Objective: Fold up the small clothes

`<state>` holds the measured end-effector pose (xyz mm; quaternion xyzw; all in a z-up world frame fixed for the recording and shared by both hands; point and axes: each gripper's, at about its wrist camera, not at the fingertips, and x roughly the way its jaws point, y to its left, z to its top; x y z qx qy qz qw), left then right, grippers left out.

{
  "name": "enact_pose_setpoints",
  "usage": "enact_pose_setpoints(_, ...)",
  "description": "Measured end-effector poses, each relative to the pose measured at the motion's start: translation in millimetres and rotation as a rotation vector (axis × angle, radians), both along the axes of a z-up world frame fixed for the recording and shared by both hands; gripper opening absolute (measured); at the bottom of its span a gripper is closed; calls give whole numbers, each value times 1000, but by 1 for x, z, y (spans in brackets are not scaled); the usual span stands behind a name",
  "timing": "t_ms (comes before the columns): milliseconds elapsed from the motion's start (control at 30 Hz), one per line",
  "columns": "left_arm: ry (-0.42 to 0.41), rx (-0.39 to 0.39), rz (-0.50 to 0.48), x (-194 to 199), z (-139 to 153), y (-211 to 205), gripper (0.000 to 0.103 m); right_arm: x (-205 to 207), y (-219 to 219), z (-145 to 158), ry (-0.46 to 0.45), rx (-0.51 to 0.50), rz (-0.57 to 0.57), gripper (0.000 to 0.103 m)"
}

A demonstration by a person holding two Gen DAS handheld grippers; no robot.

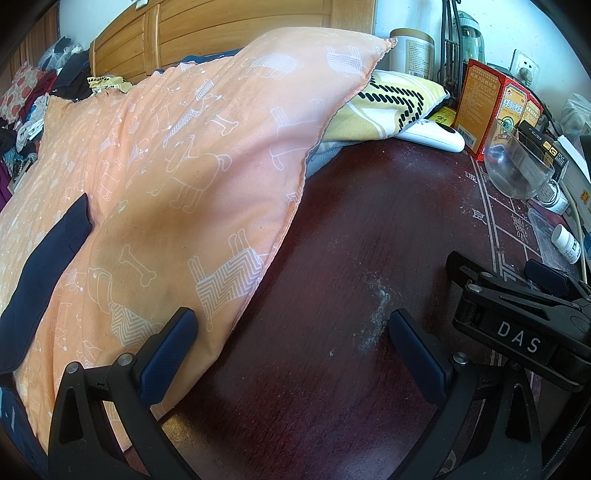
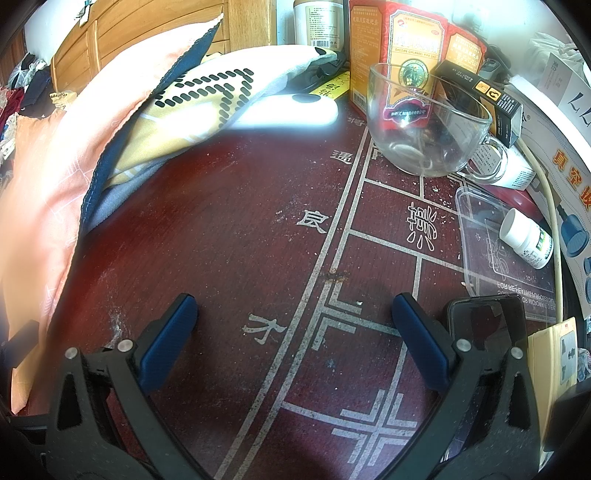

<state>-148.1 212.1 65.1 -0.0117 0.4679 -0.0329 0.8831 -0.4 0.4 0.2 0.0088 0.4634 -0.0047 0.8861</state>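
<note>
Clothes lie heaped [image 1: 26, 110] far behind the orange pillow [image 1: 177, 177], beside the wooden headboard [image 1: 207, 29]; a dark blue garment [image 1: 48, 273] lies flat against the pillow's left side. The pillow overhangs the edge of the dark red worktop [image 1: 332, 258], and a yellow cushion [image 1: 384, 103] is tucked under its far corner. The left gripper [image 1: 291, 339] hovers with its fingers wide apart and empty, one blue pad [image 1: 170, 354] over the pillow's near edge. The right gripper [image 2: 295, 332] is likewise spread wide, holding nothing, above the worktop's white line markings. A glass cup [image 2: 428, 122] stands right of the pillow, in front of red boxes [image 2: 413, 40], with a white pill bottle [image 2: 528, 236] nearer.
</note>
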Motion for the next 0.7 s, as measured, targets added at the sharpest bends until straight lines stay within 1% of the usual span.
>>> enact_pose_setpoints(367, -2, -1, -9, 8, 1, -4, 103, -3, -1, 1, 0, 3, 1, 103)
enact_pose_setpoints(433, -2, -1, -50, 5, 1, -2, 103, -6, -1, 1, -1, 4, 4, 103)
enact_pose_setpoints(467, 8, -5, -80, 3, 1, -1, 103, 4, -1, 1, -1, 6, 7, 103)
enact_pose_setpoints(500, 23, -6, -110, 2, 1, -2, 103, 0, -1, 3, -6, 19, 9, 103)
enact_pose_setpoints(533, 40, -6, -148, 0, 2, -2, 103, -1, -4, 5, -18, 52, 22, 103)
enact_pose_setpoints(567, 51, -23, -190, -3, 2, 0, 103, -6, -5, 8, -36, 96, 40, 103)
enact_pose_setpoints(600, 47, -55, -213, -8, 4, 5, 103, -7, -10, 11, -63, 130, 56, 103)
enact_pose_setpoints(633, 31, -70, -212, -15, 8, 13, 103, -11, -10, 15, -87, 142, 68, 103)
enact_pose_setpoints(667, -1, -48, -198, -24, 15, 23, 103, -16, -10, 20, -113, 155, 86, 103)
enact_pose_setpoints(700, -58, -76, -184, -37, 22, 34, 103, -22, -9, 27, -134, 179, 111, 103)
